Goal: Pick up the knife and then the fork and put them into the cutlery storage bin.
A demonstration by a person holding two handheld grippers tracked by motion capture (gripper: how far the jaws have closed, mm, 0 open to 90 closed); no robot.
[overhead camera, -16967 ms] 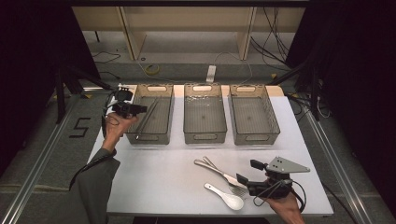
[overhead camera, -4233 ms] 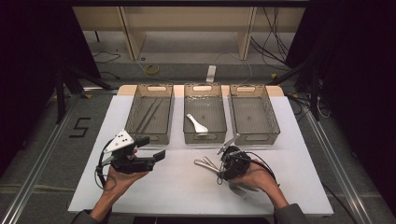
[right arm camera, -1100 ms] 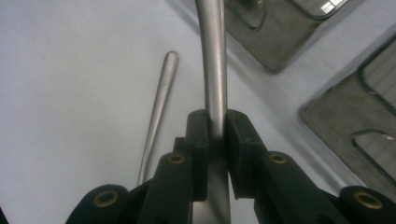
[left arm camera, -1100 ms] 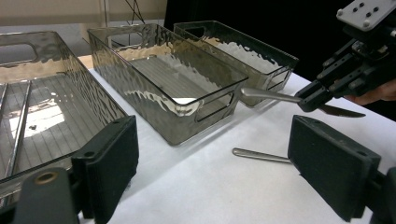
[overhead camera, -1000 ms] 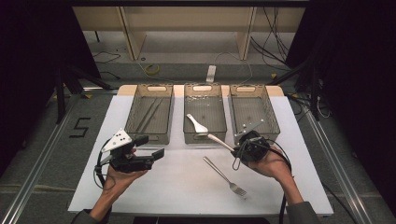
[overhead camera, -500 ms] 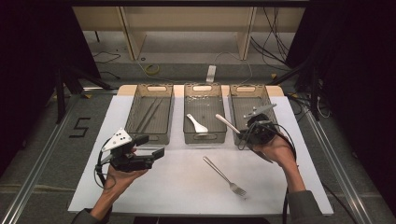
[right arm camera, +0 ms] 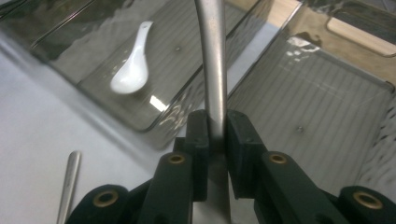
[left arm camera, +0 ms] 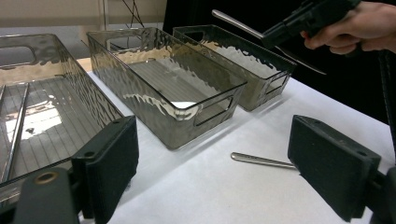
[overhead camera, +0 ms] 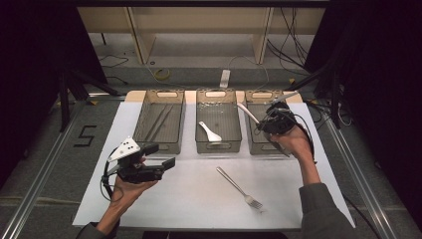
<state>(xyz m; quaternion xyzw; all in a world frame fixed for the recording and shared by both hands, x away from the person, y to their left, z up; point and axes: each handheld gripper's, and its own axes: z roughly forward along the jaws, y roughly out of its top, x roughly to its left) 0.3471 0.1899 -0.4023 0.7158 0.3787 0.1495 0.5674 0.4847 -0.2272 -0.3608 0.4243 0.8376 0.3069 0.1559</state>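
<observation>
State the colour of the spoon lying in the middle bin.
White spoon; clearest in the right gripper view.

Left tongs [overhead camera: 161, 155] held level with jaws wide apart, right tongs [overhead camera: 267, 121] raised, jaws clamped nearly together

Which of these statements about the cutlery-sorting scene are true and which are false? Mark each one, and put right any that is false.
1. The right gripper is shut on a metal knife. True.
2. The white spoon lies in the left bin. False: it lies in the middle bin.
3. The fork lies on the white table, outside the bins. True.
4. The left gripper is clamped on the fork. False: its jaws stand open with nothing between them.
5. The knife is held above the right bin. True.
6. The left bin holds nothing. False: thin dark sticks, likely chopsticks, lie in it.
</observation>
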